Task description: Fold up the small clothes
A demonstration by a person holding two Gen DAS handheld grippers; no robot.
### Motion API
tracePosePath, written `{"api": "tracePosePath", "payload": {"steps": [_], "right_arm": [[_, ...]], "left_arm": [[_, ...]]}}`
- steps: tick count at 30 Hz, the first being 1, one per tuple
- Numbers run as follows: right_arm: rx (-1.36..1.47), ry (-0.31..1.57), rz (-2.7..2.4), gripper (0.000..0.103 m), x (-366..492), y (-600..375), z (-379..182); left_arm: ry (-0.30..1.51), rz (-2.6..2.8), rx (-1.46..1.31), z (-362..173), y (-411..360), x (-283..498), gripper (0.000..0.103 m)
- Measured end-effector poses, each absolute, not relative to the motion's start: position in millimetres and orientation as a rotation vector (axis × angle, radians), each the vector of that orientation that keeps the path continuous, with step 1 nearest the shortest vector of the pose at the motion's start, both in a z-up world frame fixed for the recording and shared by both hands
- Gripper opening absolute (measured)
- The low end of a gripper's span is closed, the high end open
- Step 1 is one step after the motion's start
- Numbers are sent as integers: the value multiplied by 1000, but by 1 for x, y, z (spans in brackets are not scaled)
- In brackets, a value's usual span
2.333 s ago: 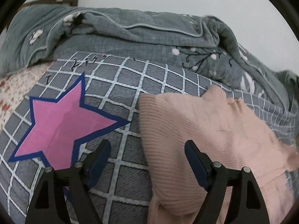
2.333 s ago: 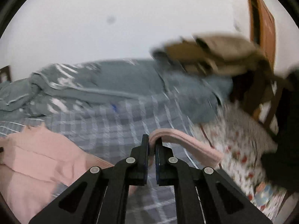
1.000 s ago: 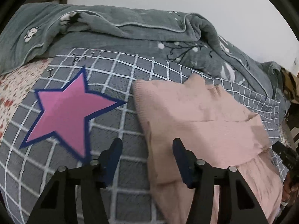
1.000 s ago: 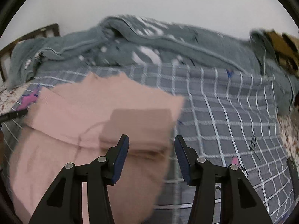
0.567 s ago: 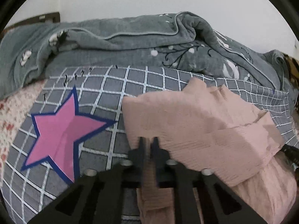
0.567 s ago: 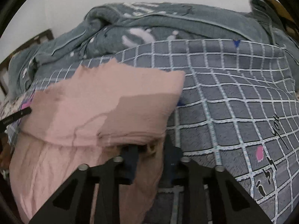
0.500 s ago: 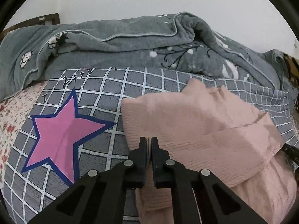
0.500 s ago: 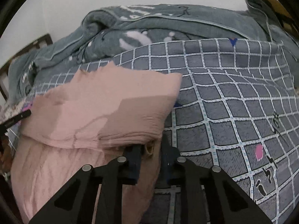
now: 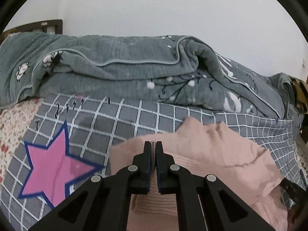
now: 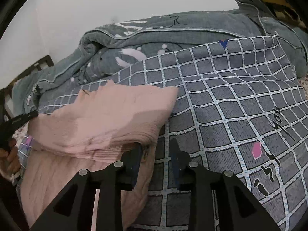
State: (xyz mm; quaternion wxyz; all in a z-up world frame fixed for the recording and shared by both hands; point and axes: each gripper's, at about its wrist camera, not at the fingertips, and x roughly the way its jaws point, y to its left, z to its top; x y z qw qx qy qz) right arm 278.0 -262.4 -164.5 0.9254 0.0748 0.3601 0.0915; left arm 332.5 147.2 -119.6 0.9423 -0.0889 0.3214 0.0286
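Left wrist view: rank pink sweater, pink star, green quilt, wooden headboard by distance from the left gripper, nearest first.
1. pink sweater: pinched in the shut left gripper.
2. pink star: on the checked sheet, left of the gripper.
3. green quilt: bunched beyond the sheet.
4. wooden headboard: far top left, behind the quilt.

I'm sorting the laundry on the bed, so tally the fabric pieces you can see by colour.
Pink knit garment: 1
Grey checked sheet with pink star: 1
Grey-green embroidered quilt: 1
Floral bedspread: 1
Brown patterned cloth, far corner: 1
Total: 5
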Motion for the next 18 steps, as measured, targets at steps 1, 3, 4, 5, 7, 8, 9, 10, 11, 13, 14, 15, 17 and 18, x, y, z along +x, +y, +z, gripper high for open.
{"api": "tracePosePath", "payload": {"steps": [1,3,4,5,7,8,9,10,11,13,14,15,17,18], "right_arm": [[151,728,212,33,276,-262,-163],[156,690,245,36,271,-262,-158],[159,668,248,39,268,-262,-155],[162,650,246,47,267,-263,-153],[166,645,248,50,267,-262,-153],[164,651,246,50,269,-261,-154],[149,678,225,50,273,-258,-157],[136,708,201,50,277,-257,-161],[122,749,178,49,283,-254,-166],[113,829,159,49,292,-251,-176],[117,829,160,49,292,-252,-176],[123,819,163,49,290,-253,-175],[131,804,165,50,287,-255,-173],[135,797,167,50,285,-256,-172]], "left_arm": [[663,70,-170,-121,147,334,6],[696,80,-144,-130,145,334,6],[714,87,-130,-136,145,333,6],[741,105,-111,-145,144,331,7],[774,112,-104,-158,146,327,10],[794,115,-104,-166,147,324,12],[798,114,-107,-169,149,322,19],[792,107,-117,-171,150,318,25],[782,96,-134,-171,152,314,28],[777,99,-139,-171,151,309,60],[777,110,-131,-171,149,308,68],[774,114,-123,-173,148,305,71],[772,100,-141,-176,150,299,71],[768,96,-158,-176,152,296,71]]}}
